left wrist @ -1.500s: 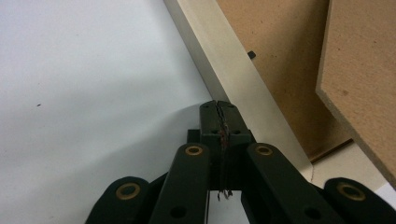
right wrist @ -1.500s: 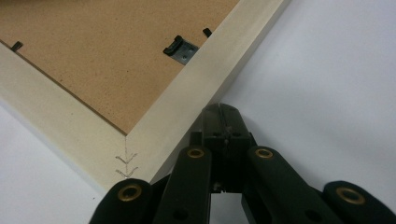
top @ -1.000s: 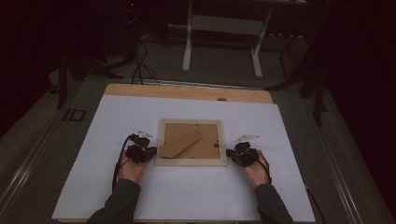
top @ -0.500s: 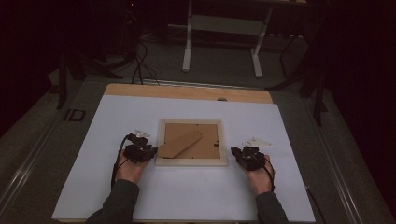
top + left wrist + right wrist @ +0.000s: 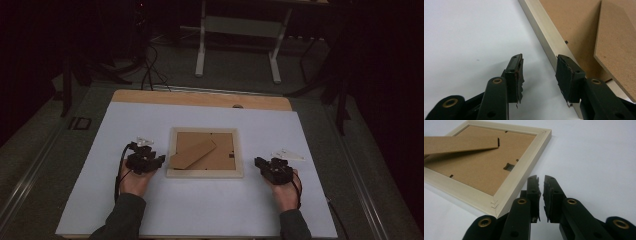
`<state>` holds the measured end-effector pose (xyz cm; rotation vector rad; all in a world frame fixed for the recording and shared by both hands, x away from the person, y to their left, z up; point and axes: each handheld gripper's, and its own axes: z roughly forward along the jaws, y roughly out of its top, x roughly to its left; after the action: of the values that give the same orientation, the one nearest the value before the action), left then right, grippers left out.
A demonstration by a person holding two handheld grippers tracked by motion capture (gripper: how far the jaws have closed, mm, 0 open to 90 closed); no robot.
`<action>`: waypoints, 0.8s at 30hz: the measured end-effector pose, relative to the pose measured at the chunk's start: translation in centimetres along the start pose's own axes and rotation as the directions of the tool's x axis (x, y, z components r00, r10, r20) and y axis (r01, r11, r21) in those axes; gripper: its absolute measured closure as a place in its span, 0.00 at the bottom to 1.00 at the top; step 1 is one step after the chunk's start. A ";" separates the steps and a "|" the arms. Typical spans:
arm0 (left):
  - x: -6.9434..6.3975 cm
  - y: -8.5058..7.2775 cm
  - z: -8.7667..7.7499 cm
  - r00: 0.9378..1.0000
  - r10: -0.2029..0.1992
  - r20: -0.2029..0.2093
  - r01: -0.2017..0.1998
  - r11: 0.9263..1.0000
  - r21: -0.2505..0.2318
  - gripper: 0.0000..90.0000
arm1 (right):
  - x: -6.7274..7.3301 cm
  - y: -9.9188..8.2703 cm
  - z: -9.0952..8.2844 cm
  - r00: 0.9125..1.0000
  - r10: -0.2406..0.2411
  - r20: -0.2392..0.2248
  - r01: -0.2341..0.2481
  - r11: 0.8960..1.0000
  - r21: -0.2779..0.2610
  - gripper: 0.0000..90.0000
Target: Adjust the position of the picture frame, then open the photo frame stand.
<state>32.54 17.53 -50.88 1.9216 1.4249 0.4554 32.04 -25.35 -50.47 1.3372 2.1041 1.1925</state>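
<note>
Between both grippers, picture frame [image 5: 205,172], left gripper [image 5: 159,161] seemingly touching, jaws opening.

A dim lab or recording studio: 1 wooden surface [image 5: 200,98] under a white sheet [image 5: 200,210] stands on a dark floor, with loose cables [image 5: 150,75] and a metal stand [image 5: 237,45] behind, blackness all around.

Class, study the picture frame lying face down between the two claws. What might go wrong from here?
1. The left claw, whose jaws have just been opening, has one jaw right at the frame's wooden rim; any nudge may slide the frame across the white sheet.
2. The stand flap sits raised off the backing board, so a passing claw might snag it.
</note>
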 end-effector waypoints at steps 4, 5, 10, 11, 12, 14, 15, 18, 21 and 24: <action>-0.1 0.4 -0.5 1.000 0.007 0.010 -0.007 1.000 -0.020 0.63 | 0.0 0.0 0.0 1.000 0.000 -0.005 0.000 1.000 -0.005 0.92; -0.1 0.5 -0.7 1.000 0.010 0.017 -0.009 1.000 -0.026 0.62 | 0.1 0.1 0.0 1.000 0.000 -0.006 0.000 1.000 -0.006 0.92; -0.4 1.4 -1.5 0.999 0.010 0.047 -0.007 0.998 -0.062 0.58 | 0.0 0.0 -0.2 1.000 0.005 -0.005 -0.005 1.000 -0.008 0.91; -0.4 1.5 -1.7 0.999 0.007 0.053 -0.003 0.998 -0.069 0.58 | 0.0 0.0 -0.2 1.000 0.007 -0.006 -0.007 1.000 -0.011 0.91; -0.5 1.7 -1.8 0.998 0.006 0.058 -0.002 0.997 -0.073 0.58 | 0.0 0.0 -0.2 1.000 0.008 -0.007 -0.008 1.000 -0.011 0.90; -0.5 1.8 -1.9 0.998 0.007 0.065 -0.002 0.997 -0.076 0.57 | 0.2 0.0 -0.1 1.000 0.007 -0.009 -0.007 1.000 -0.010 0.90; -0.7 2.1 -2.0 0.996 0.010 0.090 -0.002 0.997 -0.081 0.57 | 0.3 0.0 -0.1 1.000 0.003 -0.011 -0.003 1.000 -0.010 0.90; -0.8 2.4 -2.0 0.993 0.017 0.114 -0.009 0.997 -0.076 0.55 | 0.5 0.1 -0.1 1.000 -0.004 -0.015 0.004 1.000 -0.011 0.90; -1.3 3.1 -1.8 0.988 0.028 0.154 -0.018 0.997 -0.069 0.53 | 0.4 0.1 -0.1 1.000 -0.009 -0.018 0.009 1.000 -0.008 0.89; -1.5 3.4 -1.6 0.985 0.038 0.167 -0.027 0.997 -0.068 0.50 | 0.4 0.1 -0.2 1.000 -0.012 -0.023 0.012 1.000 -0.010 0.88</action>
<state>33.38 16.06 -47.18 1.8858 1.2568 0.3416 31.78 -25.04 -50.19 1.3107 2.1166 1.2175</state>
